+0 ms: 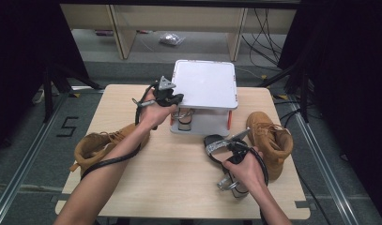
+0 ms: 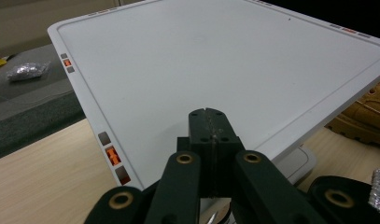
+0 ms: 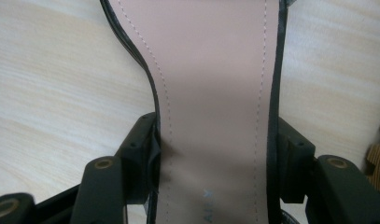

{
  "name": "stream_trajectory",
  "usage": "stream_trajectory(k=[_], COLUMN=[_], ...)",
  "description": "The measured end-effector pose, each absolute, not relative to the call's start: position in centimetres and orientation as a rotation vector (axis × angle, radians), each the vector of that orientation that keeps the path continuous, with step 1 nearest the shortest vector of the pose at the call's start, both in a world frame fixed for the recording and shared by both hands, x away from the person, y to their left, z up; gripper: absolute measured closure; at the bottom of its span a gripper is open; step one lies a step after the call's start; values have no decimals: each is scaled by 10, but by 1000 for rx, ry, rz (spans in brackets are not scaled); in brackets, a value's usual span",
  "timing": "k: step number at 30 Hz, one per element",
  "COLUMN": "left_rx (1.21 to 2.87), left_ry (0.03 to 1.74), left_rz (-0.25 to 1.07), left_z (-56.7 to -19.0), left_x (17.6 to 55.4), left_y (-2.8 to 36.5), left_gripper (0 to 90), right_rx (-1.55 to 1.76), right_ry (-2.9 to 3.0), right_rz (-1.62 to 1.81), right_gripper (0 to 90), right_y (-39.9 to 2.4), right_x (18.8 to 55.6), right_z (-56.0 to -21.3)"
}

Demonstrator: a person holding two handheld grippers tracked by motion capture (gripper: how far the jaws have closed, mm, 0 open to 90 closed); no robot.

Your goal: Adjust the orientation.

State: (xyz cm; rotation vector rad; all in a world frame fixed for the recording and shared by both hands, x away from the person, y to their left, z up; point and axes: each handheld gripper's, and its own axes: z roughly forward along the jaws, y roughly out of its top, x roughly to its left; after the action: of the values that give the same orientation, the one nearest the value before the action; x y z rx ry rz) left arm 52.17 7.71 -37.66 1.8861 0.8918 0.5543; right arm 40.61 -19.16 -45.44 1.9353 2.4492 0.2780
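The right gripper (image 1: 225,143) clamped a black sandal (image 3: 215,93) by its sides just above the surface (image 1: 179,173), the left gripper (image 2: 209,125) was fully closed and empty over the white box lid (image 2: 215,60), so the sandal was best kept level and firmly pinched

We see black sandal (image 3: 215,93) | pinkish-beige insole up | clamped across its waist by right gripper (image 3: 215,168) | toe pointing away from claw
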Motion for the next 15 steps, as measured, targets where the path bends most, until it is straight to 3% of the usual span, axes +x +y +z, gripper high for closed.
stream_trajectory(k=[15], left_rx=[1886], left_ry=[891], left_rz=[552], left_z=[-377], left_x=[522], left_y=[77], left_gripper=[898], right_rx=[1956], right_ry=[2386], right_rz=[367], right_gripper=[439], right_y=[-191], right_x=[417], right_z=[-447])
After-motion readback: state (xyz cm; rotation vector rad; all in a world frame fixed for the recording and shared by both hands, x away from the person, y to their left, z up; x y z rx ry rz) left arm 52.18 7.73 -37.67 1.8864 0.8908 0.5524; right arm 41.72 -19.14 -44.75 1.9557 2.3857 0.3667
